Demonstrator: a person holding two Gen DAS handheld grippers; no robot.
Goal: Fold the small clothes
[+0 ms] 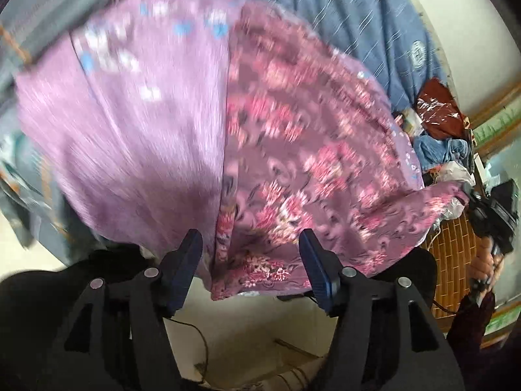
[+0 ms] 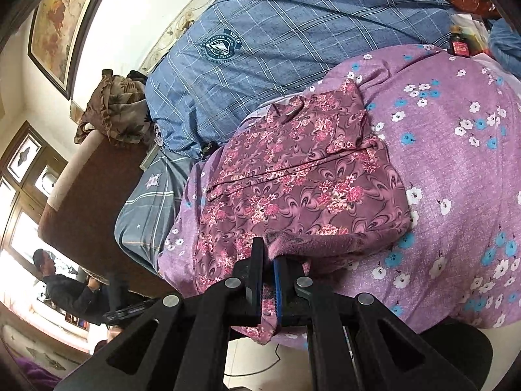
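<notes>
Bedding fills both views: a blue plaid quilt (image 2: 293, 32) bearing a round crest lies across the far side, and a purple sheet (image 2: 456, 169) scattered with white and blue blossoms covers the near side. On that sheet rests the floral shirt (image 2: 299, 182), a mauve garment printed with pink flower clusters and dark swirls, lying partly folded with its collar toward the quilt and a dark line running along its length. Its near hem reaches the bed's edge and is lifted, showing a fuzzy pink underside. The right gripper (image 2: 268, 260) is clamped tight on that hem, the cloth pinched between its pads and hanging below them. In the left wrist view, blurred by motion, the left gripper (image 1: 249, 260) stands with its blue-padded jaws apart and not pressing on anything; the shirt's edge (image 1: 293, 163) lies just beyond them at the bed's rim. At the far right of that view a hand (image 1: 488, 254) grips the other tool.
</notes>
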